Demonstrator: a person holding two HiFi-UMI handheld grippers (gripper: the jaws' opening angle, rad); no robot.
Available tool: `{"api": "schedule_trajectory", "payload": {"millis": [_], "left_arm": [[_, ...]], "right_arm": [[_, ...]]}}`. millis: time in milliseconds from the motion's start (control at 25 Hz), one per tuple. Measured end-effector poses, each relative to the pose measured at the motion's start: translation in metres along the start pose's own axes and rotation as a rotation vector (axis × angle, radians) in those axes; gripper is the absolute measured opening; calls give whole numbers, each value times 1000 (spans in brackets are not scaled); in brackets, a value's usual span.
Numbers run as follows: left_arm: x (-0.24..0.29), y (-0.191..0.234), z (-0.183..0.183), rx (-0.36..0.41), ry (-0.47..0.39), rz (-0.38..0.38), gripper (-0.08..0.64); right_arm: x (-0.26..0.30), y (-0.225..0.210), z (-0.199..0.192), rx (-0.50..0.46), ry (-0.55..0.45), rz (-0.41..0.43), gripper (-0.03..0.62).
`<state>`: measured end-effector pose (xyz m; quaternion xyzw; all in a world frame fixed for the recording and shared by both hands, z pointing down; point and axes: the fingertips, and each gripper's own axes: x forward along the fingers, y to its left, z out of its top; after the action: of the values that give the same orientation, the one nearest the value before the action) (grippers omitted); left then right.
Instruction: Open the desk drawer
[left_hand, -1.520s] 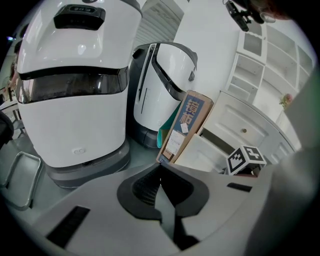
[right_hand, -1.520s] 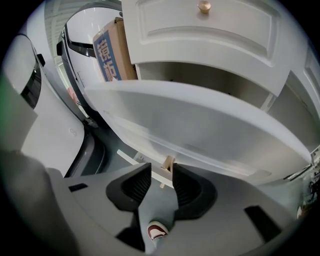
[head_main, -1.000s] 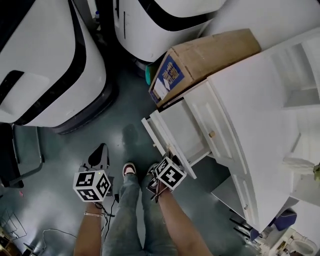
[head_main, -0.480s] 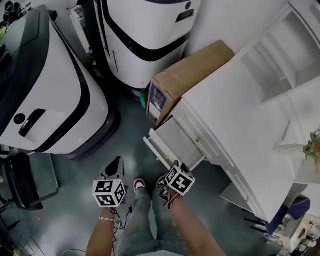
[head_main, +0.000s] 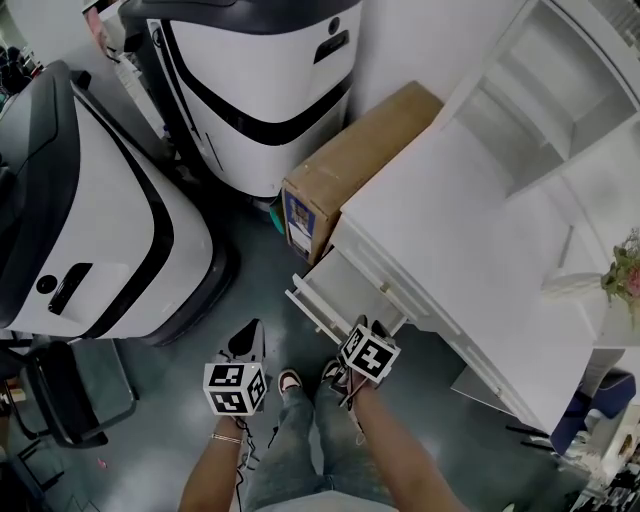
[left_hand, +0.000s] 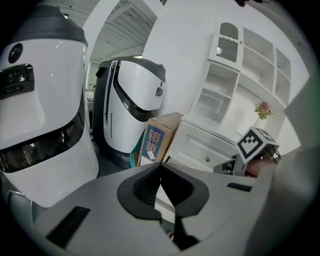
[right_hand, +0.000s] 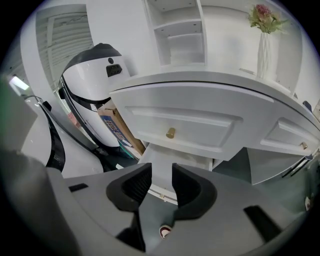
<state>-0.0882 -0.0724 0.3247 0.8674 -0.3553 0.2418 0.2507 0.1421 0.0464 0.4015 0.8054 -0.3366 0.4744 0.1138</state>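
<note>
**Drawer out, both grippers clear of it**

Shows the drawer (head_main: 345, 285) pulled out of the white desk (head_main: 450, 220) at the centre of the head view, beneath a shut drawer front with a brass knob (right_hand: 170, 133). Puts the right gripper (right_hand: 156, 187) just short of the drawer's front edge, jaws released. Leaves a narrow gap between the pads, with only the drawer's white panel seen through it. Hangs the left gripper (left_hand: 161, 187) lower left of centre, apart from the drawer, jaws clenched tip to tip on nothing.

Against a second ago, takes in more of the room. Brings open shelves (head_main: 540, 110) into the upper right and a vase of flowers (right_hand: 264, 47) to the right edge. Sets both marker cubes further right in the frame. Leaves the drawer out as before, though smaller in the view.

Shows a blue label (head_main: 299, 220) with white characters on the end of the cardboard box (head_main: 370, 140), just beside the desk at upper centre. Too small to read. Carries only black-and-white square markers on each cube, no words.
</note>
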Motion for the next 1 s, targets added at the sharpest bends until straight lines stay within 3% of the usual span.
{"api": "schedule_trajectory", "payload": {"millis": [600, 1000], "left_arm": [[53, -16, 36, 13, 24, 3, 17], [73, -29, 42, 12, 42, -6, 17]], "right_arm": [[41, -13, 53, 39, 17, -25, 141], [61, -17, 64, 70, 41, -30, 143]]}}
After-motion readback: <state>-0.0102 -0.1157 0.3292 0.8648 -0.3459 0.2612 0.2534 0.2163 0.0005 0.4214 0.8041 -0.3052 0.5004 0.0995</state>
